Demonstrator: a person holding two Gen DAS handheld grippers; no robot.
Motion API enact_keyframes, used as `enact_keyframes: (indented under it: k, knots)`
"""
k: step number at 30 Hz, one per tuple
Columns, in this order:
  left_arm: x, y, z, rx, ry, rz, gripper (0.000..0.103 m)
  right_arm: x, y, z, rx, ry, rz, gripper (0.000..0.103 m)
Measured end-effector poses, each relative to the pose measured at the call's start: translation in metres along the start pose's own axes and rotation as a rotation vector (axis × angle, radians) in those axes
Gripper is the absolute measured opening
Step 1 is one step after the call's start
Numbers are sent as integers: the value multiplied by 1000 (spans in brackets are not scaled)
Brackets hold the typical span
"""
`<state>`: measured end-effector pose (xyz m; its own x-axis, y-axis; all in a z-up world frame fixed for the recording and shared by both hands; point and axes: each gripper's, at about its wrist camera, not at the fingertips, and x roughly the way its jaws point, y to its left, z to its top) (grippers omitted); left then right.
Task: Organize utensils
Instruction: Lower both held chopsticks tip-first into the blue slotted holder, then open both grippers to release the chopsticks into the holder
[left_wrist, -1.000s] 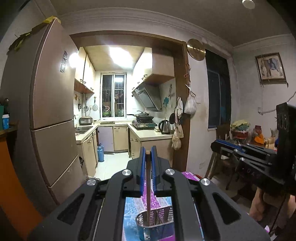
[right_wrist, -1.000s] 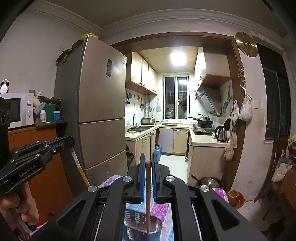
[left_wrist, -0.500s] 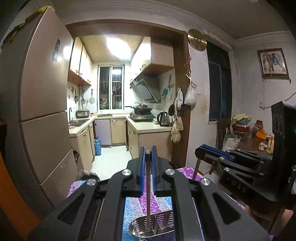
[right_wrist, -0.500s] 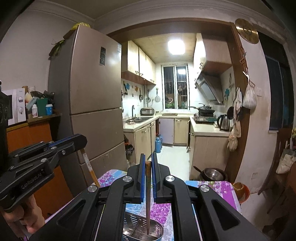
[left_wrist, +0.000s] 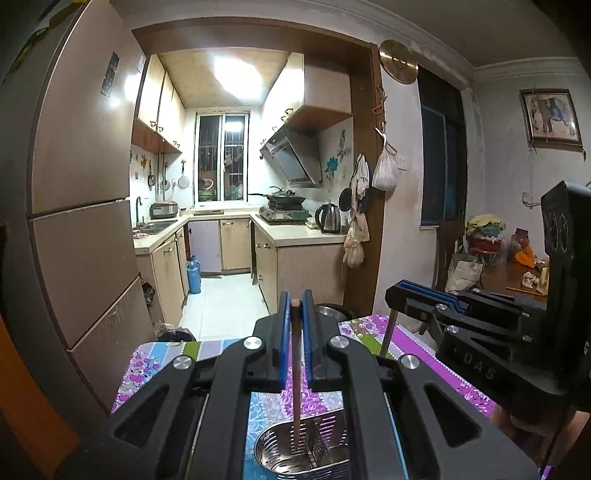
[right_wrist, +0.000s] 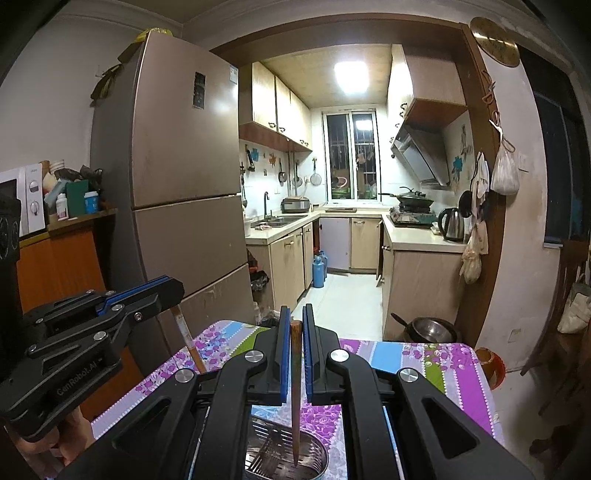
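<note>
- Left wrist view: the left gripper (left_wrist: 295, 301) sits at lower centre of the frame, jaws pinching a wooden chopstick (left_wrist: 296, 369) that hangs straight down between the blue pads.
- The chopstick tip reaches inside the rim of the perforated steel utensil holder (left_wrist: 280, 439) at the bottom centre. Whether the tip touches the holder floor cannot be told.
- The holder stands on the floral tablecloth (left_wrist: 417, 354); an inner divider shows to the right of the tip.
- The right gripper (left_wrist: 397, 291) enters from the right edge, jaws pressed on a second chopstick (left_wrist: 387, 332) that slants down toward the table.
- Right wrist view: the right gripper (right_wrist: 293, 317) at lower centre clamps its chopstick (right_wrist: 295, 387), tip down over the steel holder (right_wrist: 321, 454) at the bottom edge. A slotted metal utensil (right_wrist: 266, 454) already lies in the holder, left of the tip.
- The left gripper (right_wrist: 173, 286) shows at the left edge, its chopstick (right_wrist: 188, 339) angled downward.
- Step in hand, as judged: lowering both chopsticks into the holder.
- Next move calls for: bring each tip well below the rim, clear of the divider and the slotted utensil, then spread the jaws so the sticks drop upright.
</note>
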<state>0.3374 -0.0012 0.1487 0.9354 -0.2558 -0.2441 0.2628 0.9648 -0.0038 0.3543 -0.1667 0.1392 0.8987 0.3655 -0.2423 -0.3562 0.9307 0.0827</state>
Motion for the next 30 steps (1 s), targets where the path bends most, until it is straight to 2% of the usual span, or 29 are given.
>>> enact_keyframes:
  k: [15, 17, 19, 24, 30]
  knots:
    - [17, 3, -13, -14, 55, 1, 6, 14, -12, -21, 31, 41, -7, 8]
    - [18, 7, -13, -29, 63, 26, 16, 10, -17, -22, 37, 33, -15, 8]
    - [16, 18, -14, -67, 56, 48, 35, 4, -21, -22, 45, 21, -22, 11]
    - [7, 45, -15, -145, 51, 112, 40, -18, -36, -27, 74, -8, -33, 19]
    - [-25, 60, -15, -157, 20, 145, 46, -56, -41, -30, 80, -39, -27, 25]
